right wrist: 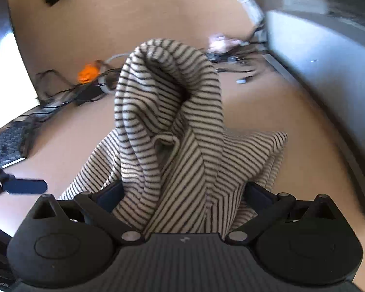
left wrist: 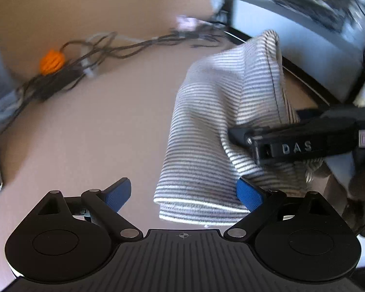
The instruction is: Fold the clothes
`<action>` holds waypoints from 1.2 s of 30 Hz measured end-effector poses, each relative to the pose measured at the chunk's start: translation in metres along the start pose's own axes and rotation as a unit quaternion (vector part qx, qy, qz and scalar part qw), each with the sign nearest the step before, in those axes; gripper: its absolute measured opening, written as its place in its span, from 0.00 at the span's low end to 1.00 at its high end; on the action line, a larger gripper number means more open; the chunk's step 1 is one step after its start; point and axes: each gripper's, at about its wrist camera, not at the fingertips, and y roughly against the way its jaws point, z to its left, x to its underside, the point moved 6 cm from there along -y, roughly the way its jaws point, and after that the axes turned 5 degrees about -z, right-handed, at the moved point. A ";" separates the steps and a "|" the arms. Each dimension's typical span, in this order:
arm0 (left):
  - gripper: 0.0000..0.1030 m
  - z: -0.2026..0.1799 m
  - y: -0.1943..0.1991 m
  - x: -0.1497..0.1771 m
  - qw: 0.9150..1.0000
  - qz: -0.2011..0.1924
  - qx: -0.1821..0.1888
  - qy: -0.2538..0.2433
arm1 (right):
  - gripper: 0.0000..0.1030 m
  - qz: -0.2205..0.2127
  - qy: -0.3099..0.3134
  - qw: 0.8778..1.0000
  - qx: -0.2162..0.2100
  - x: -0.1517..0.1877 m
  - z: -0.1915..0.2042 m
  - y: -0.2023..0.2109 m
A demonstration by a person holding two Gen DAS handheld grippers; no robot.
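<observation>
A black-and-white striped garment [left wrist: 214,131] hangs bunched above a tan table [left wrist: 97,133]. In the left wrist view my left gripper [left wrist: 185,194] is open, its blue pads [left wrist: 119,193] wide apart, with the garment's hem just by the right pad. My right gripper [left wrist: 238,136] comes in from the right and pinches the cloth at mid height. In the right wrist view the garment [right wrist: 168,126] is draped up and over the right gripper [right wrist: 182,194]; its fingers are buried in the cloth. One blue finger of the left gripper [right wrist: 24,186] shows at the left.
A tangle of cables with an orange object [left wrist: 52,62] and a black box lies at the table's far left. A monitor or dark panel [right wrist: 328,56] stands along the right side. A keyboard [right wrist: 4,143] sits at the left edge.
</observation>
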 end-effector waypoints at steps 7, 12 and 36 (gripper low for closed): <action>0.94 -0.003 0.007 -0.018 0.999 -0.027 0.016 0.009 | 1.00 -0.098 0.030 0.993 0.059 -0.041 -0.002 0.057; 0.94 -0.035 -0.004 -0.019 0.999 -0.023 0.031 -0.034 | 1.00 -0.092 -0.018 0.979 0.184 -0.037 -0.033 0.043; 0.99 -0.049 -0.022 -0.016 0.998 -0.006 0.045 -0.053 | 1.00 -0.092 -0.153 0.975 0.131 -0.029 -0.068 0.053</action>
